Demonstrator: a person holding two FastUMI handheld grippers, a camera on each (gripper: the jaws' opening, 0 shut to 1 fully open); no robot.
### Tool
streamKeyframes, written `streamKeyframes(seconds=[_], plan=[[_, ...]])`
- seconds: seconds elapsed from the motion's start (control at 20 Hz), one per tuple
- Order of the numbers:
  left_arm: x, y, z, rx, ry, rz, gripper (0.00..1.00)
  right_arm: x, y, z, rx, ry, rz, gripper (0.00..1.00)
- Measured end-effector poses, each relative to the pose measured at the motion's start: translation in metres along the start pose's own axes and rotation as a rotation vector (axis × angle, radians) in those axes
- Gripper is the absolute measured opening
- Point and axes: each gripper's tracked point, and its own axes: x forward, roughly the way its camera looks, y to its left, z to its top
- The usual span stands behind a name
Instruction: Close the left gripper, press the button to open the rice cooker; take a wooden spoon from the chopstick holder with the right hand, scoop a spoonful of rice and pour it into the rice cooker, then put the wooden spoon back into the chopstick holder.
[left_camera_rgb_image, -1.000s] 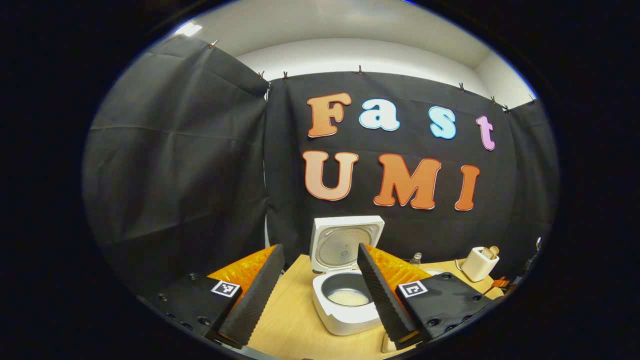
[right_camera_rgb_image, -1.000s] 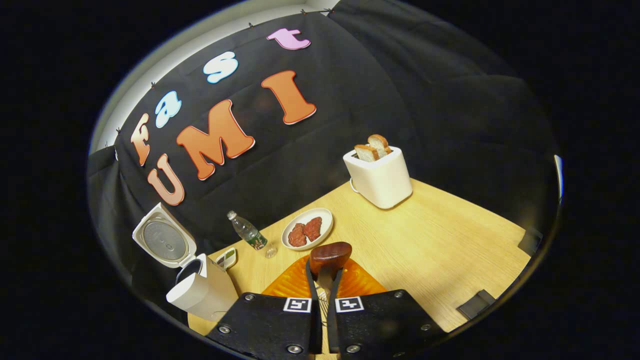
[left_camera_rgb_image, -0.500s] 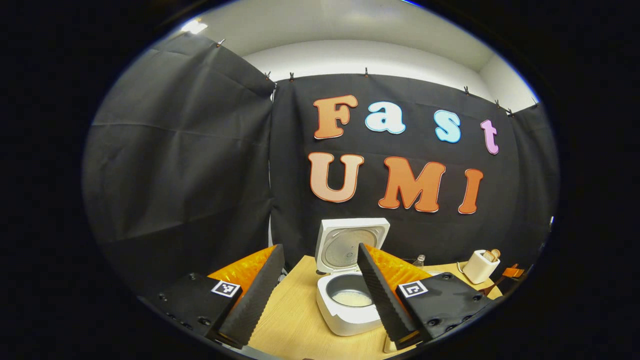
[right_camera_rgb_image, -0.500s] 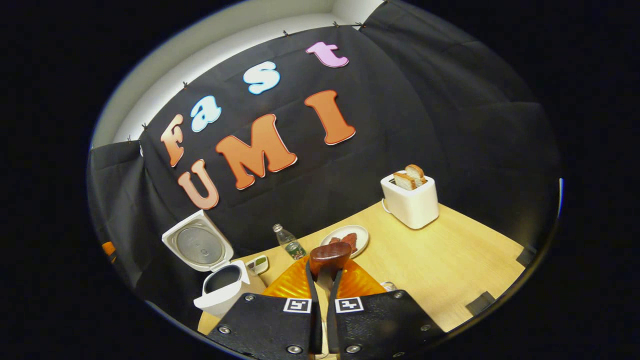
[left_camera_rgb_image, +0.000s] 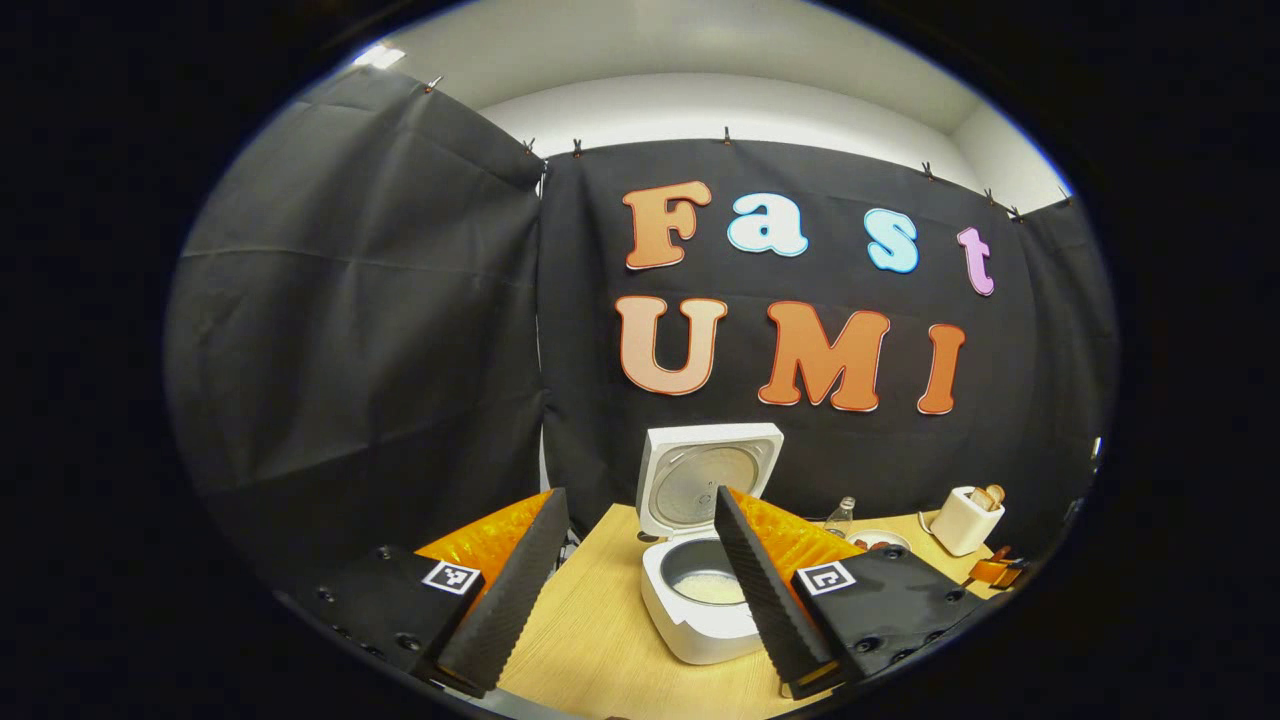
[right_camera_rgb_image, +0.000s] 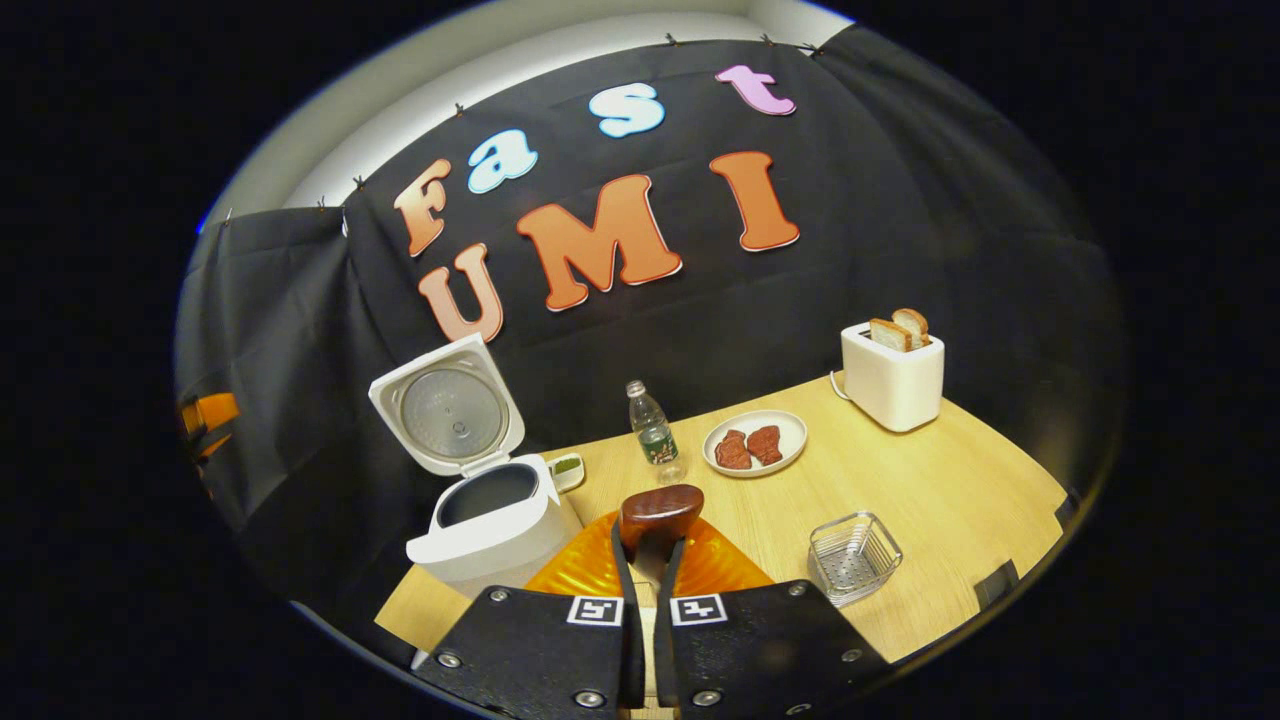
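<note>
Two ribbed right tongs (right_camera_rgb_image: 645, 560) clamp smooth wooden spoon (right_camera_rgb_image: 660, 508).

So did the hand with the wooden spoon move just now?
Yes. In the right gripper view the toaster and rice cooker have slid rightward, so the right gripper, shut on the wooden spoon, swung left.

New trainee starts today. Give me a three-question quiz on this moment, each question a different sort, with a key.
1. True or false: the rice cooker has its lid raised.
2. What does the right gripper hold between its fingers? A) the bottle B) the wooden spoon C) a bread slice
3. Fill in: the plate with two reddish pieces lies between the bottle and the ____.

Key
1. True; rice shows in the pot in the left gripper view.
2. B, the wooden spoon.
3. Toaster.
</note>
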Motion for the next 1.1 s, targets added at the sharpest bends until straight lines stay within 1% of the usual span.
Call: streamKeyframes(seconds=[0.1, 0.25, 0.4, 0.55, 0.65, 0.8, 0.9, 0.95, 1.0, 1.05, 1.1], plan=[[0.000, 0.001, -0.003, 0.015, 0.009, 0.004, 0.99, 0.008, 0.002, -0.015, -0.032, 0.009, -0.012, 0.03], [-0.002, 0.007, -0.010, 0.035, 0.029, 0.013, 0.98, 0.019, -0.008, -0.039, -0.090, 0.034, -0.085, 0.03], [-0.013, 0.016, -0.013, 0.056, 0.042, 0.022, 0.99, 0.027, -0.020, -0.050, -0.137, 0.025, -0.151, 0.03], [-0.009, 0.012, -0.015, 0.067, 0.041, 0.023, 1.00, 0.033, -0.026, -0.069, -0.145, 0.024, -0.187, 0.03], [-0.006, 0.010, -0.017, 0.085, 0.046, 0.020, 1.00, 0.038, -0.027, -0.079, -0.106, 0.007, -0.180, 0.03], [-0.005, 0.008, -0.018, 0.108, 0.046, 0.016, 1.00, 0.041, -0.027, -0.086, 0.001, 0.005, -0.138, 0.03], [-0.001, 0.005, -0.021, 0.105, 0.052, 0.011, 1.00, 0.042, -0.025, -0.086, 0.075, 0.002, -0.115, 0.03], [-0.001, 0.006, -0.024, 0.103, 0.057, 0.010, 0.98, 0.042, -0.024, -0.087, 0.093, 0.001, -0.112, 0.03], [0.000, 0.006, -0.025, 0.100, 0.062, 0.009, 1.00, 0.044, -0.021, -0.089, 0.112, 0.002, -0.108, 0.03], [0.002, 0.006, -0.027, 0.099, 0.066, 0.006, 0.99, 0.046, -0.017, -0.090, 0.141, 0.006, -0.096, 0.03], [0.004, 0.005, -0.027, 0.097, 0.069, 0.005, 1.00, 0.047, -0.013, -0.092, 0.179, 0.015, -0.083, 0.03]])
